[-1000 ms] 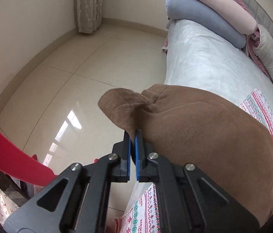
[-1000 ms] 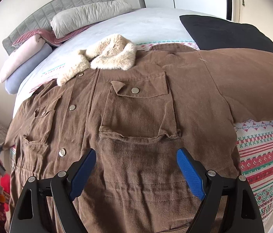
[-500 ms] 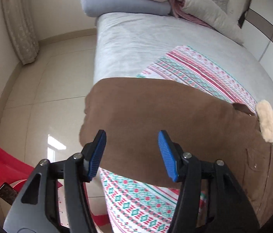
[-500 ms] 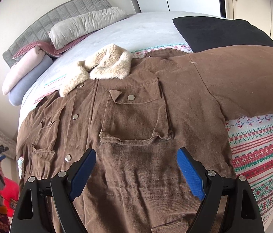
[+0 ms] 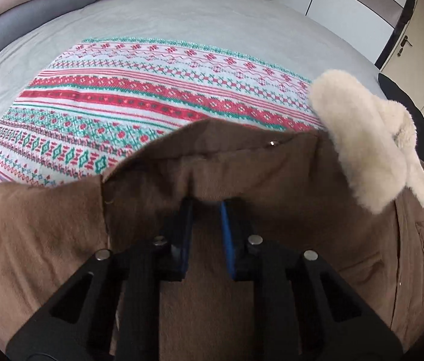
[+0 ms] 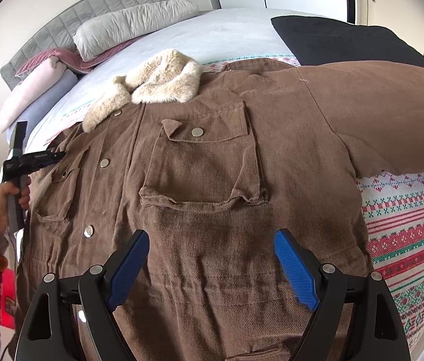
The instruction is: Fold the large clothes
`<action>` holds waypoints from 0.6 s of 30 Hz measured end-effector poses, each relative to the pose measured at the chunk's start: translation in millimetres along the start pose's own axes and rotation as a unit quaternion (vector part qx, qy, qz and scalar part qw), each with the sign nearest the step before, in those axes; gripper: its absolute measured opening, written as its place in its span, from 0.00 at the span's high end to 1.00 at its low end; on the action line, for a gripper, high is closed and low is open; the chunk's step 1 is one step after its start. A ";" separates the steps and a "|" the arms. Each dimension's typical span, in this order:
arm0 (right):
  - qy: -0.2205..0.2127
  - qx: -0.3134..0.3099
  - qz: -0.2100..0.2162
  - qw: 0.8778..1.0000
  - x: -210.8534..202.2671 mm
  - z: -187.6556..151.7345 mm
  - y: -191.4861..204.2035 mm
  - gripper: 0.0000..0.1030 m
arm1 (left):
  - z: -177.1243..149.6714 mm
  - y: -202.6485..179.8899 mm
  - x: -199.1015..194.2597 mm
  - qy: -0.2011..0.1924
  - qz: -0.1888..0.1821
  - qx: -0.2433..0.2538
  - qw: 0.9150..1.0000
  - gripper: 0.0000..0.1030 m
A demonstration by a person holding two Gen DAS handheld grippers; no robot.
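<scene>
Left gripper point(image 5: 206, 207) pinches the brown jacket point(image 6: 212, 186) at its shoulder seam, with the jacket spread buttoned-side up on the bed point(image 6: 236, 27). Right gripper point(image 6: 209, 266) hovers wide open above the hem; it should probably grab low so both corners lift evenly.

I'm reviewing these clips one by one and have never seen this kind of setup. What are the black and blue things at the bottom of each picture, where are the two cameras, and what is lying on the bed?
No robot here: a person carries a hand-held claw in each hand, and a wide-angle camera on each looks forward along its two fingers.

The left camera shows the left claw pushed into the shoulder of a brown jacket; its blue pads are close together around a fold, but blur hides whether they grip it.

The right camera shows the right claw wide open over the jacket's front, holding nothing.

The jacket, with its cream fur collar, lies spread on a patterned blanket on the bed, with pillows at the head.

At the right view's left edge, the person's left hand holds the other claw.
</scene>
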State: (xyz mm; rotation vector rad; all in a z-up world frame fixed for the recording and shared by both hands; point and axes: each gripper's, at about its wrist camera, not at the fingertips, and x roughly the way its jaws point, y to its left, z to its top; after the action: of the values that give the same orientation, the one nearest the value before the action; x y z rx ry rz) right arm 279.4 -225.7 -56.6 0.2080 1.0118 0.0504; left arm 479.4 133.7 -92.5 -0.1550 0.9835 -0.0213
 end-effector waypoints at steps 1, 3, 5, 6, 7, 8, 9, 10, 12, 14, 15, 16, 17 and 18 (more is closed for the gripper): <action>0.003 -0.001 -0.002 1.000 2.1 -0.5 -0.7 0.16 | 6.6 5.9 3.9 -0.005 -0.001 -0.019 1.000 0.87; 0.009 -0.001 -0.005 1.000 6.3 -0.9 -1.3 0.16 | 17.3 18.7 7.6 -0.005 -0.007 -0.061 0.998 0.94; 0.011 -0.002 -0.003 1.000 6.0 -1.6 -1.7 0.16 | 20.2 20.8 5.7 0.001 -0.011 -0.080 0.997 0.94; 0.008 -0.001 -0.003 1.000 3.6 -1.5 -1.4 0.16 | 18.3 17.7 1.8 0.004 -0.013 -0.081 0.997 0.93; 0.004 -0.001 -0.002 1.000 -0.1 -0.8 -1.5 0.16 | 15.7 13.3 -4.2 0.007 -0.015 -0.076 0.997 0.89; -0.004 -0.001 -0.002 1.000 -5.7 0.3 -1.7 0.16 | 11.7 8.5 -12.2 0.010 -0.014 -0.067 0.998 0.72; -0.015 -0.001 -0.002 1.000 -12.5 1.5 -2.2 0.16 | 6.1 4.7 -20.8 0.014 -0.018 -0.055 0.998 0.49; -0.025 -0.001 -0.002 1.000 -18.8 3.9 -2.5 0.16 | 0.7 0.0 -30.8 0.016 -0.027 -0.044 0.999 0.40; -0.042 0.002 -0.005 0.999 -32.9 7.0 -4.3 0.16 | -14.0 -7.3 -59.3 0.011 -0.041 -0.023 0.999 0.29; -0.052 0.004 -0.007 0.999 -47.8 9.5 -7.1 0.16 | -30.3 -11.3 -89.1 0.020 -0.047 -0.005 0.999 0.23; -0.056 0.003 -0.006 0.998 -56.0 9.4 -8.8 0.16 | -40.0 -12.3 -104.3 0.024 -0.051 0.003 0.998 0.20; -0.058 0.001 -0.003 0.998 -65.4 7.2 -11.3 0.16 | -49.8 -12.6 -120.0 0.027 -0.052 0.010 0.998 0.20; -0.058 -0.004 0.001 0.998 -75.2 3.7 -14.6 0.16 | -60.9 -12.6 -135.5 0.028 -0.052 0.017 0.998 0.19; -0.057 -0.008 0.004 0.998 -84.9 -1.0 -18.1 0.16 | -72.4 -12.1 -151.2 0.029 -0.052 0.024 0.998 0.19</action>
State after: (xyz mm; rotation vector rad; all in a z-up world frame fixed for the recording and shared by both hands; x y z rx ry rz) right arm 232.5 -255.0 10.3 0.1984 0.8967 0.0540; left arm 336.0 126.3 -5.1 -0.1626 1.0306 -0.1447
